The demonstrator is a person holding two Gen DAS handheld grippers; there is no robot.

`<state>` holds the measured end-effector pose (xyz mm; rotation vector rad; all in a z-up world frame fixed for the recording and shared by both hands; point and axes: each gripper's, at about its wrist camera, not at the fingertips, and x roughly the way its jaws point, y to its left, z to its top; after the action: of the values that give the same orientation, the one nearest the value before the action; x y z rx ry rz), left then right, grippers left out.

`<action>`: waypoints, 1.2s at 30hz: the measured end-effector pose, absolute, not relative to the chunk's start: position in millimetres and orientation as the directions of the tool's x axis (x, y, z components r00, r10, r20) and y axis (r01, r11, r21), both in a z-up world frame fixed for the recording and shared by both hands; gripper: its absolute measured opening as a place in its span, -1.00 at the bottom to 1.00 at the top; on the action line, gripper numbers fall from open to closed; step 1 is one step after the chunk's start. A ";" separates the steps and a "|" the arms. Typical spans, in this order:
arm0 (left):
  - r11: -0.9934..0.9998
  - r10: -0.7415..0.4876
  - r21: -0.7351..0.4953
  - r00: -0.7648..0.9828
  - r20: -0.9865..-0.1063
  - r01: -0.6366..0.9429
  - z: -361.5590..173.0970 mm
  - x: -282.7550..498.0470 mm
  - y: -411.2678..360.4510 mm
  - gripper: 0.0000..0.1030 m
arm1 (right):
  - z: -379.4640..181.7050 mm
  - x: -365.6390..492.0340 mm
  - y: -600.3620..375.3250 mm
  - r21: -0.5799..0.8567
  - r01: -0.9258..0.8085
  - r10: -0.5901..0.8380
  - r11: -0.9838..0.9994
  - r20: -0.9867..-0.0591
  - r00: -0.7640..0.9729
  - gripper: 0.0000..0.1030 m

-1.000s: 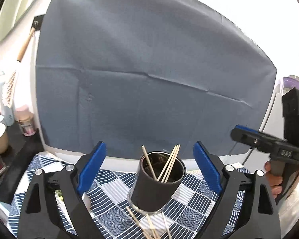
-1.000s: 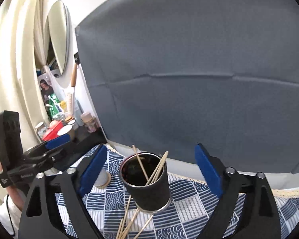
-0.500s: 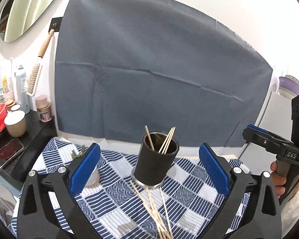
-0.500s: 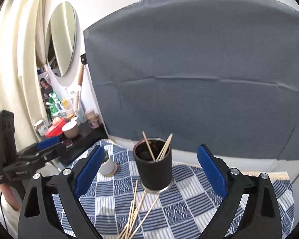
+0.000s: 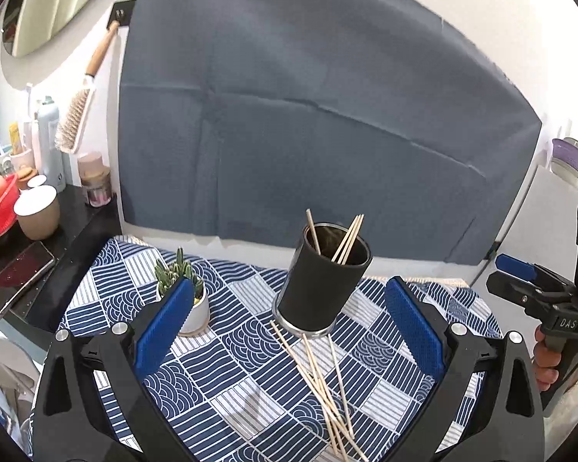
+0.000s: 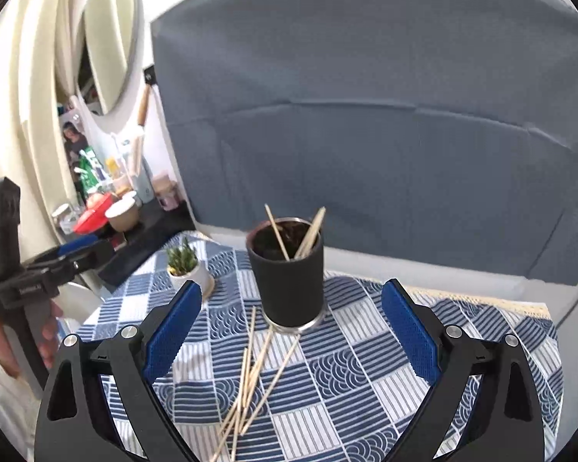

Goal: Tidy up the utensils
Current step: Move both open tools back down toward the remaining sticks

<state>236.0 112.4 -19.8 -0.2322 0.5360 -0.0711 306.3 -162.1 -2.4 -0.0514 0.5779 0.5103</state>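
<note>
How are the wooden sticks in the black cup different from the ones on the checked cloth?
The thin wooden sticks in the black cylindrical cup stand leaning on its rim; the loose wooden sticks lie flat on the blue-and-white patterned tablecloth. The cup holds fewer; the loose ones cross in a scattered pile. Both look alike.

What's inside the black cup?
Thin wooden sticks stand in the black cup, leaning on its rim; about four tops poke out. The cup's dark wall hides their lower ends and the bottom. More sticks lie loose on the checked cloth in front.
</note>
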 end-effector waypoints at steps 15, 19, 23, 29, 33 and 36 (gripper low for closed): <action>0.957 -0.283 -0.245 0.696 -0.660 0.156 -94.4 289.7 118.0 0.88 | -88.3 309.9 -140.4 0.071 -0.294 0.259 0.953 -0.693 0.673 0.75; 0.951 -0.304 -0.263 0.641 -0.705 0.161 -119.6 297.4 116.5 0.88 | -114.6 308.6 -136.8 0.061 -0.256 0.217 0.965 -0.736 0.642 0.75; 0.955 -0.296 -0.251 0.583 -0.757 0.159 -144.8 303.5 110.8 0.88 | -142.1 310.4 -134.5 0.054 -0.236 0.189 0.970 -0.777 0.600 0.75; 0.956 -0.292 -0.263 0.501 -0.814 0.131 -175.5 311.1 99.6 0.88 | -174.6 322.7 -130.4 0.038 -0.253 0.174 0.967 -0.824 0.540 0.75; 0.960 -0.279 -0.265 0.454 -0.846 0.095 -192.5 314.6 89.5 0.88 | -195.5 334.6 -123.4 0.021 -0.306 0.175 0.952 -0.856 0.486 0.75; 0.964 -0.255 -0.259 0.436 -0.863 0.052 -199.3 316.7 83.6 0.88 | -208.3 345.4 -116.6 0.013 -0.359 0.187 0.933 -0.871 0.454 0.75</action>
<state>316.7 83.6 -199.3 -0.2056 1.1049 -0.1924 345.4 -116.6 -208.3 -0.1824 1.0481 0.3389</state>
